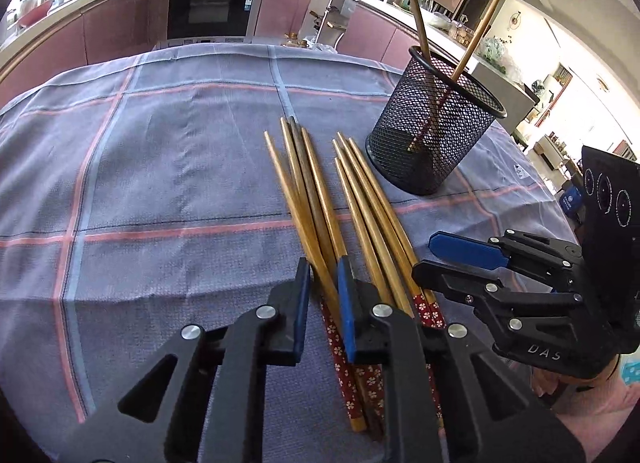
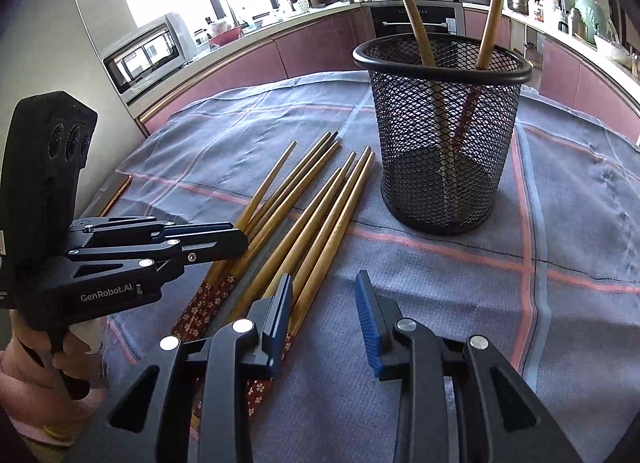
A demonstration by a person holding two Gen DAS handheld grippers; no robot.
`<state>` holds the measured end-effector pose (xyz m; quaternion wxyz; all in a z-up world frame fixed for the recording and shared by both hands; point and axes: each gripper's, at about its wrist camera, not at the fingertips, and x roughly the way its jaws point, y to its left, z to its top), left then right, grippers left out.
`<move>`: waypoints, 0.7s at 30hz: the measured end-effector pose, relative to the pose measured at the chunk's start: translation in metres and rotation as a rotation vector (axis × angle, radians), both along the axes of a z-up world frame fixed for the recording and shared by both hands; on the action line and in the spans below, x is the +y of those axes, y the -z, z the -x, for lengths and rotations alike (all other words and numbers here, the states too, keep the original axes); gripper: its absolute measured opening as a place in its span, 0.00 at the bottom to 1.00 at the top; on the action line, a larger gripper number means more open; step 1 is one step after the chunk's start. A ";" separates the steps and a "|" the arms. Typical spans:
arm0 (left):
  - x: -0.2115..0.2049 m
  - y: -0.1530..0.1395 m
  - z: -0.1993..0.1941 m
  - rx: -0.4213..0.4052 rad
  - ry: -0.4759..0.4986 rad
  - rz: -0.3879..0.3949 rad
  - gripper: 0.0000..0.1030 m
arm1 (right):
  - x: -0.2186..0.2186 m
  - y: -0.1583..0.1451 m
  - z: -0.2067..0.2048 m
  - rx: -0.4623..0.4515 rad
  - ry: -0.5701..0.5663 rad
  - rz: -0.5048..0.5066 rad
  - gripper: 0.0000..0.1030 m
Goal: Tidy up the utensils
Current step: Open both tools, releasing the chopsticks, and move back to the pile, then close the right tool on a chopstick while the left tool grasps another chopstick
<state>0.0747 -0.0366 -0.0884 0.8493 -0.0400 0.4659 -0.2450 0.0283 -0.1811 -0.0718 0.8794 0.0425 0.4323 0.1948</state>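
Note:
Several wooden chopsticks [image 1: 320, 199] with red flowered ends lie in a loose pile on the blue checked cloth; they also show in the right wrist view [image 2: 304, 215]. A black mesh holder [image 1: 436, 131] stands to their right with two chopsticks upright in it, also seen in the right wrist view [image 2: 444, 131]. My left gripper [image 1: 323, 275] is low over the pile, its jaws partly open with a few chopsticks between them, not clamped. My right gripper [image 2: 325, 287] is open and empty, just right of the pile; it also shows in the left wrist view [image 1: 432, 255].
The cloth [image 1: 160, 167] covers a round table. Kitchen counters and an oven [image 1: 212, 3] stand behind it. A microwave [image 2: 148, 55] sits on the counter to the left.

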 end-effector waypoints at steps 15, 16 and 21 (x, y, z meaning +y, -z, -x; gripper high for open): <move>0.016 0.003 -0.013 0.015 -0.020 0.005 0.14 | 0.012 0.000 -0.011 0.002 0.012 0.093 0.23; 0.015 0.004 -0.014 0.008 -0.015 -0.007 0.14 | 0.012 0.000 -0.012 0.000 0.013 0.097 0.23; 0.006 0.003 -0.020 -0.020 0.002 -0.061 0.14 | 0.014 0.001 -0.018 -0.009 0.022 0.108 0.23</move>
